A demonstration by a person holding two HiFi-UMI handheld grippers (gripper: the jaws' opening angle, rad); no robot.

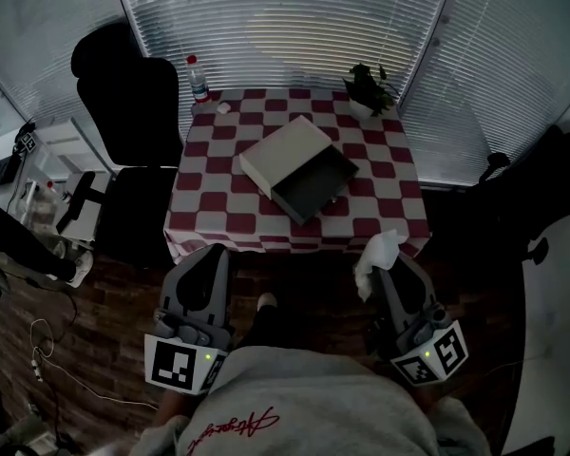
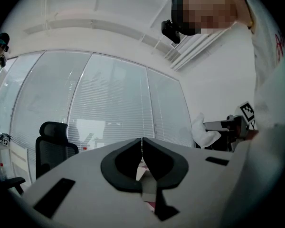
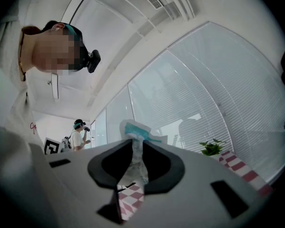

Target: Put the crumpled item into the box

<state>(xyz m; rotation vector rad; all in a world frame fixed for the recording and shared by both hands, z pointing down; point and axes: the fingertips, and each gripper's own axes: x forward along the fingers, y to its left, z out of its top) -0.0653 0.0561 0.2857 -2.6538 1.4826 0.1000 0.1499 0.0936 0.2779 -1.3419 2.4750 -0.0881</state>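
Note:
An open box with a dark inside and a pale lid sits in the middle of the red-and-white checked table. My right gripper hangs in front of the table's near right corner, shut on a crumpled white item. In the right gripper view the crumpled item, white with a teal patch, is pinched between the jaws. My left gripper is held before the table's near left edge; in the left gripper view its jaws meet with nothing between them.
A plastic bottle stands at the table's far left corner, a small potted plant at the far right. A black office chair is left of the table. Window blinds run behind. Another person stands far off in the right gripper view.

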